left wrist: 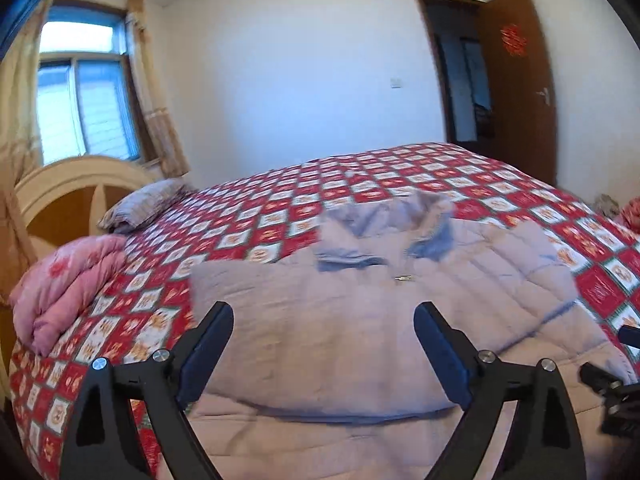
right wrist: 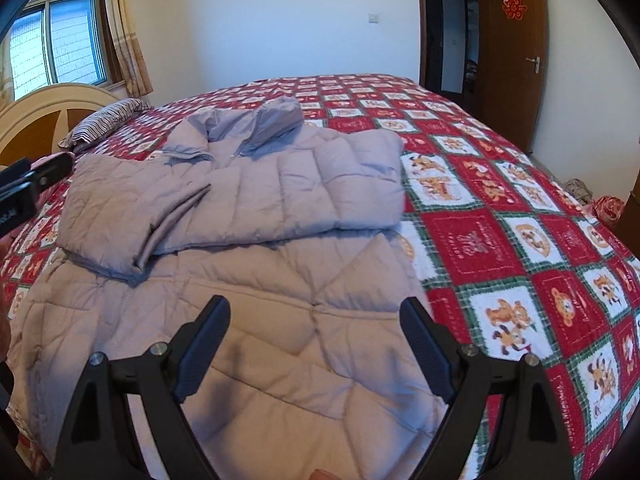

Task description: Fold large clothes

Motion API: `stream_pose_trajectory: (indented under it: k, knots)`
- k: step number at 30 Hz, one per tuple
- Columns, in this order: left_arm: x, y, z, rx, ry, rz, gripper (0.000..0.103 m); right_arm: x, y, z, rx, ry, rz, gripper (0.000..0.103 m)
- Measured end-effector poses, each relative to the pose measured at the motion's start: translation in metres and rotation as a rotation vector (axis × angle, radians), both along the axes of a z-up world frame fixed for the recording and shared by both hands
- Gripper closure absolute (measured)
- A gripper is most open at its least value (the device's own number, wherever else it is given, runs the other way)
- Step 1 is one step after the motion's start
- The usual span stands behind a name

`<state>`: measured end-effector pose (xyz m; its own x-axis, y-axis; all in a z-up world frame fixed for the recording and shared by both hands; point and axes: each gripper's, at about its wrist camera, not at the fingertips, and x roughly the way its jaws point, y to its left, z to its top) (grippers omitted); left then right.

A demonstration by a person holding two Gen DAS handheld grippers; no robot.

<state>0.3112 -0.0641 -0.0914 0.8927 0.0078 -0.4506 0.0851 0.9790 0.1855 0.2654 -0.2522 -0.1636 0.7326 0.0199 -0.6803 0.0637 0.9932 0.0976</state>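
Observation:
A long pale lilac quilted coat (right wrist: pixel 280 264) lies flat on the bed, collar (right wrist: pixel 264 124) toward the far side, both sleeves folded across its chest. It also shows in the left wrist view (left wrist: pixel 340 320). My left gripper (left wrist: pixel 324 320) is open and empty, hovering over the coat's left part. My right gripper (right wrist: pixel 314 314) is open and empty, hovering over the coat's lower half. The left gripper shows at the left edge of the right wrist view (right wrist: pixel 36 184); the right gripper shows at the right edge of the left wrist view (left wrist: pixel 612 384).
The bed has a red checked quilt (right wrist: pixel 500 208). A striped pillow (right wrist: pixel 104 124) and a cream headboard (right wrist: pixel 44 116) are at the far left. A folded pink blanket (left wrist: pixel 64 288) lies at the bed's left edge. An open brown door (right wrist: pixel 512 48) stands at the back right.

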Motion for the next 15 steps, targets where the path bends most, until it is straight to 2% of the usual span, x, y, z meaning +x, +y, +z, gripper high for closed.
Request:
stream_pose_trajectory:
  k: [2,5,10,15]
  knots:
    - [0.007,0.033,-0.006,-0.005,0.012,0.076,0.011,0.004,0.008,0.007,0.02,-0.006,0.02,0.014]
    - [0.023,0.096,-0.03,-0.002,0.076,0.243,0.011,0.011,0.024,0.017,0.056,-0.019,0.06,0.014]
    - [0.036,0.182,-0.082,-0.051,0.223,0.479,0.011,0.039,0.061,0.021,0.155,0.012,0.141,0.014]
    - [0.029,0.211,-0.123,-0.124,0.313,0.559,0.011,0.079,0.095,-0.006,0.252,0.134,0.173,0.017]
